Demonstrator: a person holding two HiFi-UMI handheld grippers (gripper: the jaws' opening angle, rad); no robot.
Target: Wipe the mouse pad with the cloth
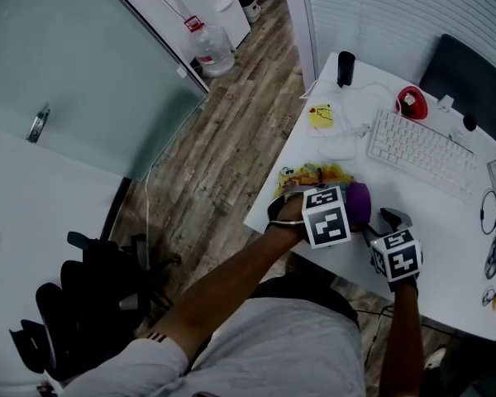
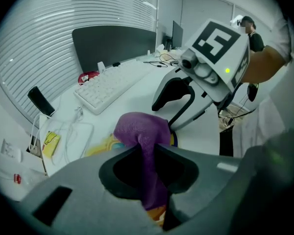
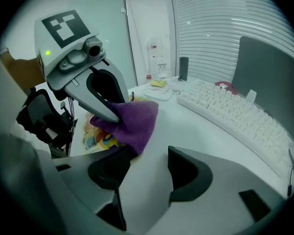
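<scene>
A purple cloth (image 1: pixel 358 203) (image 2: pixel 142 131) (image 3: pixel 131 120) hangs pinched in my left gripper (image 1: pixel 347 213) (image 2: pixel 148 155), which is shut on it. The cloth rests over a colourful cartoon-print mouse pad (image 1: pixel 314 174) (image 3: pixel 100 136) (image 2: pixel 100 146) at the white desk's near left corner. My right gripper (image 1: pixel 388 222) (image 3: pixel 149 168) stands open just right of the cloth, over bare desk, nothing between its fingers. In the left gripper view the right gripper (image 2: pixel 179 102) shows with its jaws apart.
A white keyboard (image 1: pixel 422 151) lies further back on the desk (image 1: pixel 413 222), with a red object (image 1: pixel 411 102), a yellow note (image 1: pixel 321 116), white cables and a dark cylinder (image 1: pixel 345 68). A monitor (image 1: pixel 471 81) stands at the back. Black office chair (image 1: pixel 91 304) on the floor left.
</scene>
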